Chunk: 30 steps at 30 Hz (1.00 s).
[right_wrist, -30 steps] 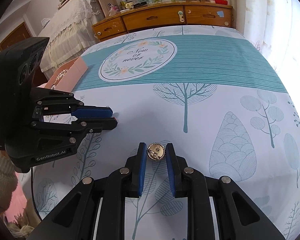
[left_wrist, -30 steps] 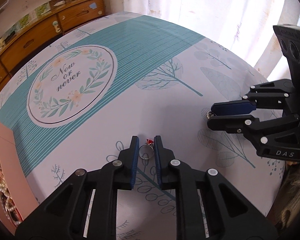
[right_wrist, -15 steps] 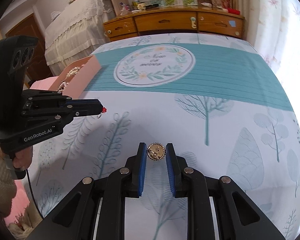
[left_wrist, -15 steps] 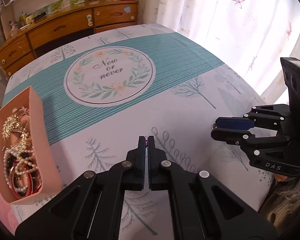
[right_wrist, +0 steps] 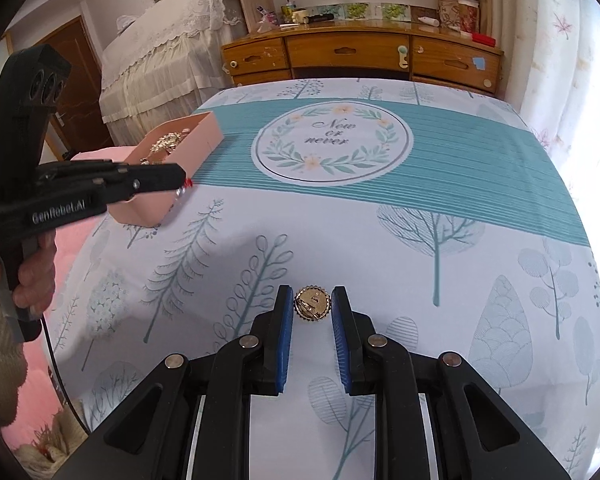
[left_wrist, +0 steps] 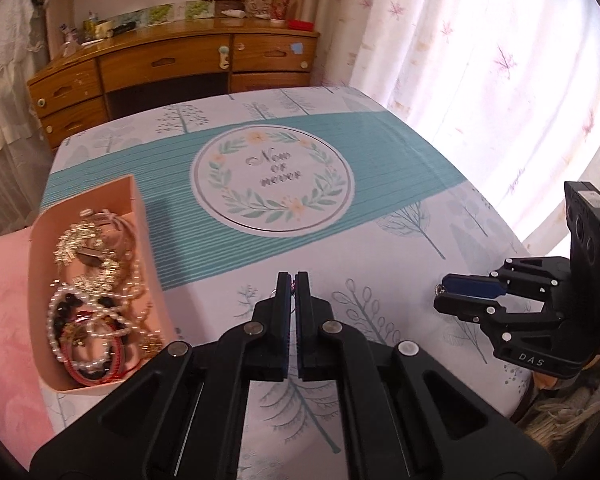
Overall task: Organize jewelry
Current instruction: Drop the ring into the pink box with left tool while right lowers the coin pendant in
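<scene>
Left hand-held gripper (left_wrist: 292, 280) is clamped on a small ring w/ red bit (right_wrist: 183, 189). Pink box (left_wrist: 147, 240), long axis running front-to-back, lies to its left, near. Right hand-held gripper (right_wrist: 312, 305), farther from the box, pinches gold brooch (right_wrist: 312, 303).

Daylight is glowing through pale leaf-print curtains (left_wrist: 480, 80) on the right, a wooden drawer desk (right_wrist: 360, 56) is standing against the far wall, lace-draped furniture (right_wrist: 159, 52) sitting left
</scene>
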Motion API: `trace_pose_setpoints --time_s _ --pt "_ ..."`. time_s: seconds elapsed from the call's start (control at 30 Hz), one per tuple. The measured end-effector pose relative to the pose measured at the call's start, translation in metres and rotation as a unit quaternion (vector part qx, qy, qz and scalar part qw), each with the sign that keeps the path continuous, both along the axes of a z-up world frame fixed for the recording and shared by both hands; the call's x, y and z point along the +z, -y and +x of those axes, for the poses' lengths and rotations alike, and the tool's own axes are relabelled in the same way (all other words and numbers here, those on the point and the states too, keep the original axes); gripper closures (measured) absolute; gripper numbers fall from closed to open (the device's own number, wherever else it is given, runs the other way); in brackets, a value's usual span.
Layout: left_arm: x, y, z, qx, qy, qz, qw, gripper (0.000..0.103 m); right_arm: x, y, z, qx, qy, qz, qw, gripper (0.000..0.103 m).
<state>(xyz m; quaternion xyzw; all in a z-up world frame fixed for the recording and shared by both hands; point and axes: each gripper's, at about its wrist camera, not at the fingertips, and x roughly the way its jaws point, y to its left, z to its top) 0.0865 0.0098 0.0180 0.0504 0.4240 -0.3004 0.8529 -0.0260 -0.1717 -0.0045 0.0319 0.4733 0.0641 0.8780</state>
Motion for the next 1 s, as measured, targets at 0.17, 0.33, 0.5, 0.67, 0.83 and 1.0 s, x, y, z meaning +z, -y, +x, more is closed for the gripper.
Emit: trace_pose_setpoints --time_s 0.17,0.33,0.5,0.67,0.83,1.0 --pt "0.016 -0.037 0.016 0.059 0.006 0.01 0.9982 0.103 0.02 -0.02 0.021 0.037 0.023 0.016 0.999 0.084" --pt "0.018 -0.079 0.038 0.149 -0.014 0.018 0.9886 0.103 0.052 -0.06 0.06 0.09 0.057 0.052 0.993 0.084" --pt "0.005 -0.122 0.056 0.23 -0.056 0.014 0.9715 0.103 0.07 -0.108 0.104 0.14 0.055 0.103 0.983 0.084" --pt "-0.009 -0.151 0.061 0.274 -0.081 0.009 0.9584 0.103 0.064 -0.144 0.146 0.152 0.005 0.155 0.976 0.084" --pt "-0.02 -0.157 0.058 0.285 -0.093 0.024 0.9538 0.101 0.049 -0.167 0.173 0.142 -0.043 0.174 0.973 0.08" --pt "-0.024 -0.156 0.05 0.297 -0.093 0.034 0.9496 0.082 0.043 -0.168 0.181 0.128 -0.058 0.184 0.973 0.069"
